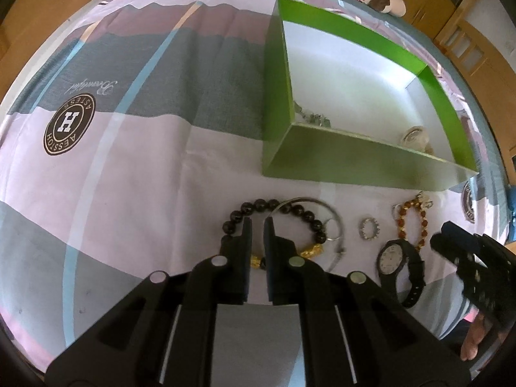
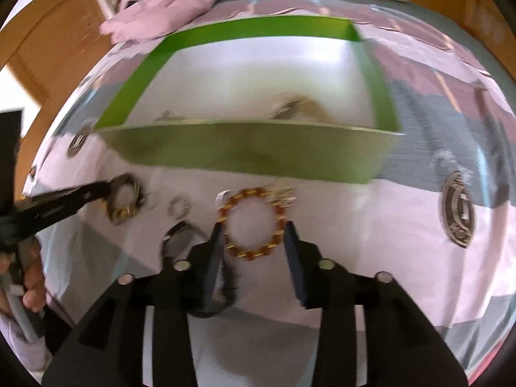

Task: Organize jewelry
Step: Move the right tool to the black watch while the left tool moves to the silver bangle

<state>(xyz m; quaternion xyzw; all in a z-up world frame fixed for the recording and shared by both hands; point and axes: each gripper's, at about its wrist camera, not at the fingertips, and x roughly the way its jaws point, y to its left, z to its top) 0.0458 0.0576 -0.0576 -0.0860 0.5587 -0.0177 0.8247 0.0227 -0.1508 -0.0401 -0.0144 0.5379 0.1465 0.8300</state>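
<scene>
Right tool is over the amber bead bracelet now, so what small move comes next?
Probably lower the right tool and close: its open fingers straddle the amber bead bracelet, which lies on the bedsheet outside the green cardboard box.

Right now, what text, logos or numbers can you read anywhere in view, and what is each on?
"H", in the round dark badge printed on the bedsheet.
Ring lettering around that badge: upside down, not reliably readable.
Cursive script above the badge: upside down, unreadable.
Crest on the sheet: blurred.
Watch dial numerals: too small.
Green box: no text visible.
</scene>
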